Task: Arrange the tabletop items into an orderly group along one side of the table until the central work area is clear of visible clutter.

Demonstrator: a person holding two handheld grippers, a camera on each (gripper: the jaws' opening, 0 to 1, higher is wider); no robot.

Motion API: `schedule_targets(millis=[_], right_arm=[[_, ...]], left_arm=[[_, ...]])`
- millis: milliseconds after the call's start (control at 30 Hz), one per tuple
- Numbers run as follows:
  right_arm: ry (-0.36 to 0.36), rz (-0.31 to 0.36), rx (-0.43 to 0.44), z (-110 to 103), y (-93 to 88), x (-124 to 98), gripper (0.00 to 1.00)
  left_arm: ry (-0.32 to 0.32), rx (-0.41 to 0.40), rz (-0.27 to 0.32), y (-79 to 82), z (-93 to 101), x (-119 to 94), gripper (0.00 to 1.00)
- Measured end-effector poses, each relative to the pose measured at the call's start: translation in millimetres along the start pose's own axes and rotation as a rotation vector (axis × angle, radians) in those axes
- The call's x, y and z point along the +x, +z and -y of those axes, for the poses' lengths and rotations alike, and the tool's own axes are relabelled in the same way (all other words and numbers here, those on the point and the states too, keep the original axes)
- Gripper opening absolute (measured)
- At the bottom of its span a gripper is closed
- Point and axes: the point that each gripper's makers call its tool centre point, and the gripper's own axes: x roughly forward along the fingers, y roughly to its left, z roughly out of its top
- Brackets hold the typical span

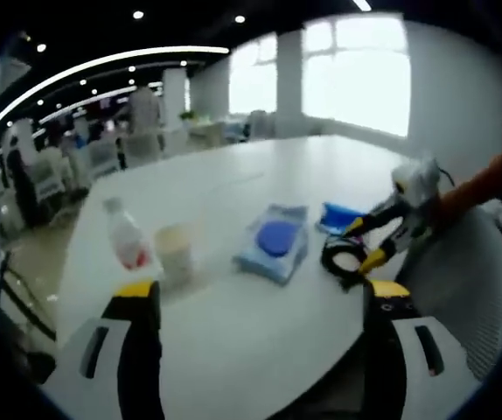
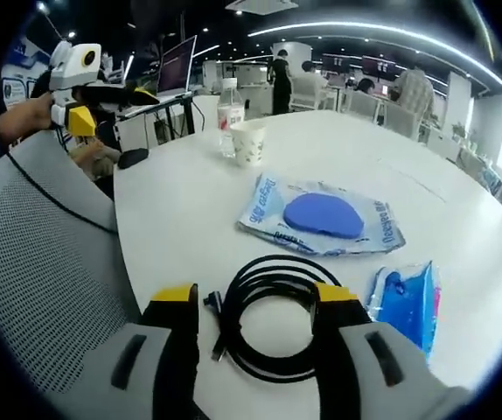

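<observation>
Sprawling across both views, the white table (image 2: 190, 210) carries everything, and the items go from big to small. The wet-wipe pack with the blue lid (image 2: 324, 219), at centre frame of the right gripper view, looks soft and slightly heavy; I judge it is best pinched at a crimped end. The coiled black cable (image 2: 273, 315) lies at lower centre, floppy and light, so gripping across several loops should stop it from uncoiling. The right gripper (image 2: 251, 328) hovers over it with jaws wide, holding nothing. The smaller blue packet (image 2: 406, 302), at lower right, seems thin and slippery. The water bottle (image 1: 126, 233) and paper cup (image 1: 175, 252), at left of centre in the left gripper view, look tippy and crushable; take each low on its body. The left gripper (image 1: 264, 337) is wide open and empty.
</observation>
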Motion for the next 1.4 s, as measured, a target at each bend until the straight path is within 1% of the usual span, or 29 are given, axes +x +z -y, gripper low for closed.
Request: schedule_targets(millis=[133, 200, 267, 433, 600, 733, 833, 967, 1133, 1400], right_arm=[[-0.019, 0.020, 0.009, 11.5, 9.0, -3.7, 0.62], [-0.038, 0.033, 0.004, 19.0, 13.7, -5.6, 0.65], [-0.051, 0.044, -0.005, 26.1, 18.1, -7.2, 0.68], [-0.075, 0.070, -0.005, 42.7, 26.3, -8.7, 0.75], [-0.096, 0.077, 0.006, 59.3, 30.3, -5.1, 0.81], [-0.105, 0.074, 0.003, 69.1, 31.9, -1.0, 0.83], [-0.103, 0.071, 0.004, 74.7, 32.3, 3.1, 0.86], [-0.100, 0.058, 0.008, 82.9, 29.9, 9.5, 0.89], [-0.103, 0.046, 0.026, 93.8, 27.4, 17.0, 0.94], [-0.117, 0.033, 0.040, 111.6, 28.1, 26.2, 0.97]], left_arm=[[-0.022, -0.017, -0.001, 2.0, 8.0, 12.9, 0.94], [-0.036, -0.038, 0.010, 4.3, 11.4, 16.6, 0.94], [-0.050, -0.085, 0.024, 8.4, 14.9, 23.5, 0.94], [-0.037, -0.114, 0.041, 14.8, 15.0, 34.3, 0.91], [-0.033, -0.123, 0.036, 17.2, 16.9, 44.3, 0.91], [-0.024, -0.124, 0.029, 15.3, 16.8, 52.2, 0.95], [-0.039, -0.146, 0.017, 12.9, 20.6, 59.4, 0.95], [-0.046, -0.167, 0.023, 12.0, 22.9, 70.3, 0.99], [-0.057, -0.194, 0.013, 9.7, 27.3, 82.8, 0.99], [-0.052, -0.220, -0.030, -7.5, 32.4, 102.4, 0.99]])
